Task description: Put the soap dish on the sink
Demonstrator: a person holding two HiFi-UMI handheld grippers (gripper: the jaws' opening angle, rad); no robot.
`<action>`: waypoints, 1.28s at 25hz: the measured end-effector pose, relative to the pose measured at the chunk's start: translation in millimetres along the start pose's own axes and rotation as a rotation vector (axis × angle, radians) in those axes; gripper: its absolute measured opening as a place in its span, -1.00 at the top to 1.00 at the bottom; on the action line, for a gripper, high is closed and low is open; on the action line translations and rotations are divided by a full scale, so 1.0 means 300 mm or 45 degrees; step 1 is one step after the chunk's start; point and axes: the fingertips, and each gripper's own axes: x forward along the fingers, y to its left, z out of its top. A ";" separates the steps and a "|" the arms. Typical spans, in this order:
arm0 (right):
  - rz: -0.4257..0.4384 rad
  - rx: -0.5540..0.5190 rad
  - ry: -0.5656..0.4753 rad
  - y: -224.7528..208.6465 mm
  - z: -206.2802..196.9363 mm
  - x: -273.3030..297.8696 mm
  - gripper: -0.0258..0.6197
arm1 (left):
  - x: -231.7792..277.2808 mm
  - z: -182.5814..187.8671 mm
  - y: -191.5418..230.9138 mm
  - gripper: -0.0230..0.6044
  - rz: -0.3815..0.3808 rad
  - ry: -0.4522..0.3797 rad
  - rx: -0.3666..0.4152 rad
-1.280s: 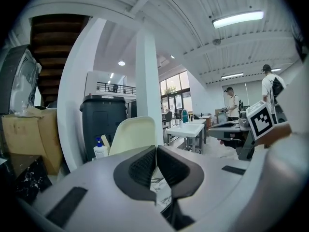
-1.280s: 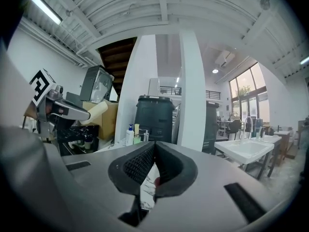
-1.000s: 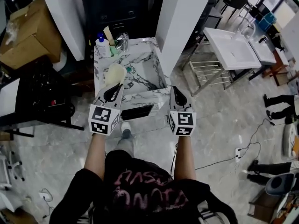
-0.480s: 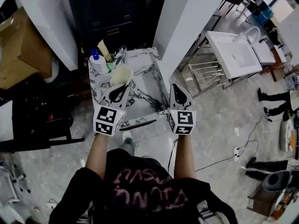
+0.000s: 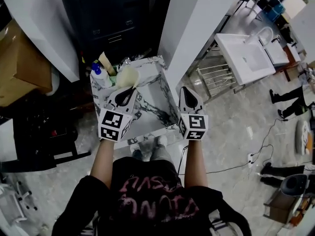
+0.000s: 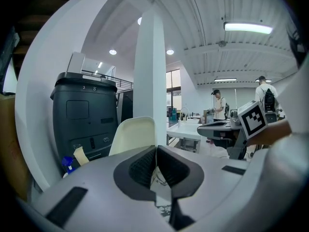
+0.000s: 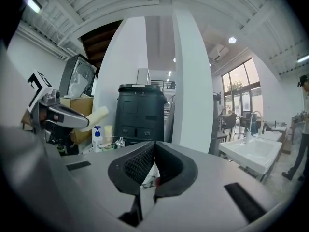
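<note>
Left gripper (image 5: 125,91) clamped on cream soap dish (image 5: 127,76), frame centre, over marbled sink (image 5: 153,110); right gripper (image 5: 187,95) jaws together, empty.

Even, bright indoor light from a ceiling strip light (image 6: 247,28) (upper right); both gripper views bend strongly, corners dark.

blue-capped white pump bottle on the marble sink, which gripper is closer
Left. The left gripper, holding the cream soap dish, is just right of the blue-capped white pump bottle; the right gripper hangs at the marble sink's far right edge.
</note>
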 end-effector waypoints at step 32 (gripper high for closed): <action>0.174 -0.055 -0.037 -0.222 0.035 0.300 0.88 | 0.387 0.055 0.032 0.85 0.125 0.072 -0.006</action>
